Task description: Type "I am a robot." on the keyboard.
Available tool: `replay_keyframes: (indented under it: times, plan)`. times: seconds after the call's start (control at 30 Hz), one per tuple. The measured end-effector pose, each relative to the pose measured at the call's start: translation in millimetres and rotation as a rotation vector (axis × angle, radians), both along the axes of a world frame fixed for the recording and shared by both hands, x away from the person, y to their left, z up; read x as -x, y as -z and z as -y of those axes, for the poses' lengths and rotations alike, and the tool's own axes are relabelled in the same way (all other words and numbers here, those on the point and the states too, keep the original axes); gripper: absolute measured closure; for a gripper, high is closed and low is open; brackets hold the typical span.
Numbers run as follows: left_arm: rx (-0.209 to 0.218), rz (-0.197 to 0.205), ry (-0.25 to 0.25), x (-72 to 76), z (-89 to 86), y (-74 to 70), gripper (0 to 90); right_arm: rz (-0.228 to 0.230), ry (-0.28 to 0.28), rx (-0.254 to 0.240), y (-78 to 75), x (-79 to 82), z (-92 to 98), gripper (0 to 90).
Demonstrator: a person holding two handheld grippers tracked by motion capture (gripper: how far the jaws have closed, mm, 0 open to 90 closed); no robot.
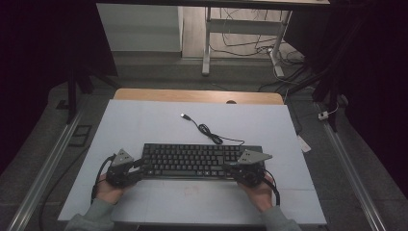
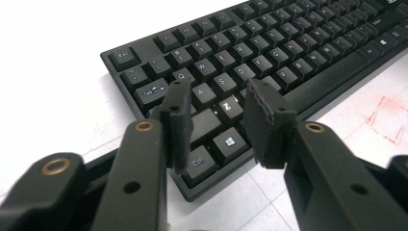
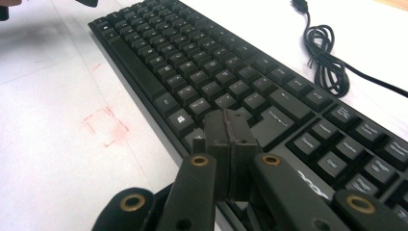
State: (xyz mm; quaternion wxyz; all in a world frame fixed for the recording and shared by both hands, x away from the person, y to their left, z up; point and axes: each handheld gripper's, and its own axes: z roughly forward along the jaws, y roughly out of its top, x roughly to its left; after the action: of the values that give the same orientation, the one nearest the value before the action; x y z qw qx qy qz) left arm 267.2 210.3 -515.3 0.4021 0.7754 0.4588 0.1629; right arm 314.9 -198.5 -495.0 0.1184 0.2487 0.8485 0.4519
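Two grippers flank a black keyboard (image 1: pixel 195 160) lying across the white table sheet (image 1: pixel 144 125), toward its six o'clock edge. At nine o'clock of the keyboard, the left gripper (image 2: pixel 219 120) hangs over the Ctrl and Windows keys, jaws partly apart, holding nothing. At three o'clock, the right gripper (image 3: pixel 226 144) has its pads pressed flat together above the near key row, empty. At twelve o'clock lies the coiled USB cable (image 1: pixel 209 131).

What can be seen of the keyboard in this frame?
The black full-size keyboard looks plastic, with white legends and a number pad. It lies flat on the white table sheet, long edge toward the person. Its black cable trails back, partly coiled, to a loose USB plug. The left tongs and right tongs hover over its ends.
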Motion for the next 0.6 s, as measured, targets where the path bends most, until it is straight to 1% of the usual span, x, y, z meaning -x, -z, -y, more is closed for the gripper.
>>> replay_keyframes:
  times: [0.13, 0.17, 0.2, 0.23, 0.3, 0.37, 0.4, 0.43, 0.47, 0.5, 0.6]
  plan:
    - [-0.001, 0.001, 0.005, -0.1, 0.1, 0.3, 66.2, 0.003, 0.002, 0.006, 0.3, -1.2, -5.1, 89.6]
    - [-0.001, 0.001, 0.006, -0.1, 0.2, 0.3, 67.3, 0.0, -0.007, -0.001, 0.6, -1.9, -6.6, 89.5]
    - [-0.002, 0.001, 0.006, -0.2, 0.2, 0.3, 70.1, 0.004, -0.007, 0.002, 0.4, -2.3, -9.8, 89.5]
    - [-0.002, 0.001, 0.006, -0.3, 0.2, 0.3, 70.1, 0.004, -0.007, 0.002, 0.4, -2.3, -9.8, 89.5]
    - [-0.003, 0.001, 0.005, -0.5, 0.1, 0.4, 73.0, 0.007, -0.01, 0.006, 0.1, -2.7, -12.8, 89.5]
    - [-0.005, 0.001, 0.0, -0.8, -0.3, 0.3, 77.0, 0.006, -0.016, -0.002, 0.3, -3.4, -16.4, 89.5]
    - [-0.005, 0.0, -0.003, -0.9, -0.5, 0.3, 82.6, 0.007, -0.021, -0.002, 0.1, -4.5, -20.1, 89.5]
    - [-0.004, 0.0, -0.003, -1.1, -0.8, 0.3, 85.2, 0.009, -0.023, -0.007, 0.1, -5.3, -22.4, 89.5]
    - [-0.005, -0.001, -0.003, -1.3, -1.1, 0.3, 85.2, 0.009, -0.023, -0.007, 0.1, -5.3, -22.4, 89.5]
    - [-0.004, -0.001, -0.003, -1.5, -1.5, 0.4, 89.0, 0.013, -0.021, -0.004, -0.6, -7.1, -27.2, 89.5]
    - [-0.011, -0.005, -0.001, -2.4, -1.7, 1.3, 89.2, 0.007, -0.032, -0.011, -0.3, -9.6, -32.9, 89.5]
